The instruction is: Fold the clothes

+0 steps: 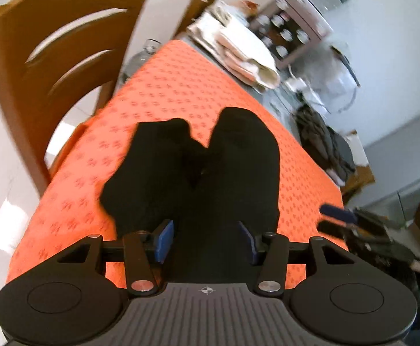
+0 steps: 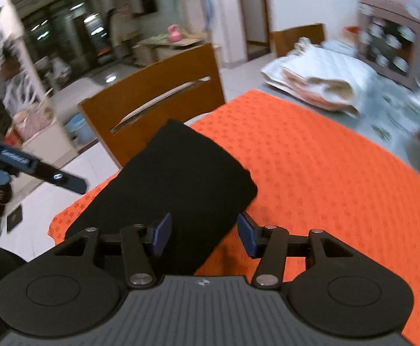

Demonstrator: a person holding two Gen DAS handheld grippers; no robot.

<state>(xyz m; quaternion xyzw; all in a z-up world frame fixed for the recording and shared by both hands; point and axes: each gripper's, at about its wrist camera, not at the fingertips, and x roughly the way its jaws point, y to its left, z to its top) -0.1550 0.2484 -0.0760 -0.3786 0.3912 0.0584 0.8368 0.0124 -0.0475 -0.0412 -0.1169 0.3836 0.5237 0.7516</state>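
Now your left gripper [image 1: 207,240] and right gripper [image 2: 204,235] both hover released over the black garment [image 1: 198,167] near the orange tablecloth's [image 1: 163,86] edge.

Both wrist views down, close, orange cloth [image 1: 163,86]

Clearance on table [image 2: 339,178]
Orange cloth bare R of black garment [image 2: 169,184]; chair [image 2: 152,101] blocks L edge, folded towels [image 2: 319,80] far end.

A black garment [image 1: 198,167], partly folded into thick bunched layers, lies flat near the orange-covered table's near edge.
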